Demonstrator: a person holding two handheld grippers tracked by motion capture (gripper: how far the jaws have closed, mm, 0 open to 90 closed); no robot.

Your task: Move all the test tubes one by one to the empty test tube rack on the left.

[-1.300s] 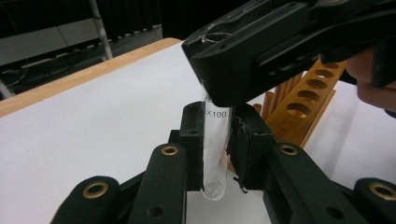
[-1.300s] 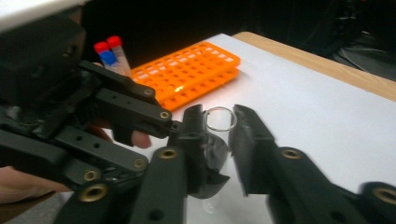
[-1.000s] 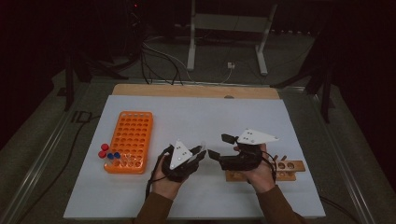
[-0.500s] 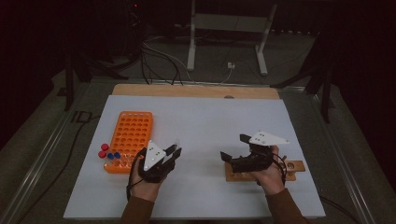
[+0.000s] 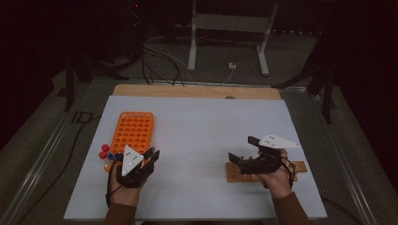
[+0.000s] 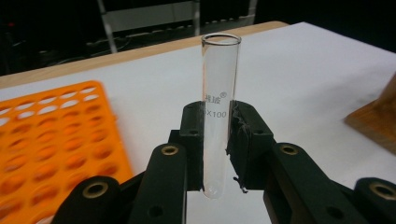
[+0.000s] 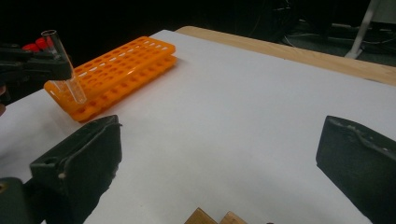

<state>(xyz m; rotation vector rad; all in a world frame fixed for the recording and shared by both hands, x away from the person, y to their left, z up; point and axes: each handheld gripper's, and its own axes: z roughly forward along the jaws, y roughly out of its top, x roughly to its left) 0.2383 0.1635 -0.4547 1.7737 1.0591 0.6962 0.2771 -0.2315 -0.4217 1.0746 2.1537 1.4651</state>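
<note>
Gripping one clear glass test tube point(image 6: 218, 116) upright between their pads, the left tongs point(image 5: 149, 157) now sit just beside the near right corner of the orange rack point(image 5: 133, 133), at the left of the white surface point(image 5: 202, 126). A second ago they were near the middle of the surface, close to the right tongs; since then the left hand has carried the tube leftward to the rack. The tube's round bottom hangs just below the pads and its open mouth points up; in the right gripper view it appears in front of the rack's near edge.

The right tongs point(image 5: 243, 149) have drawn back toward the right and now hover over the left end of the wooden block point(image 5: 263, 172). Their jaws have just been opening and stand wide apart with nothing between them.

Counted: one test tube, one orange rack, one wooden block, two red caps point(image 5: 103, 151) and two blue caps point(image 5: 113, 156) lying together at the rack's near left corner.
</note>
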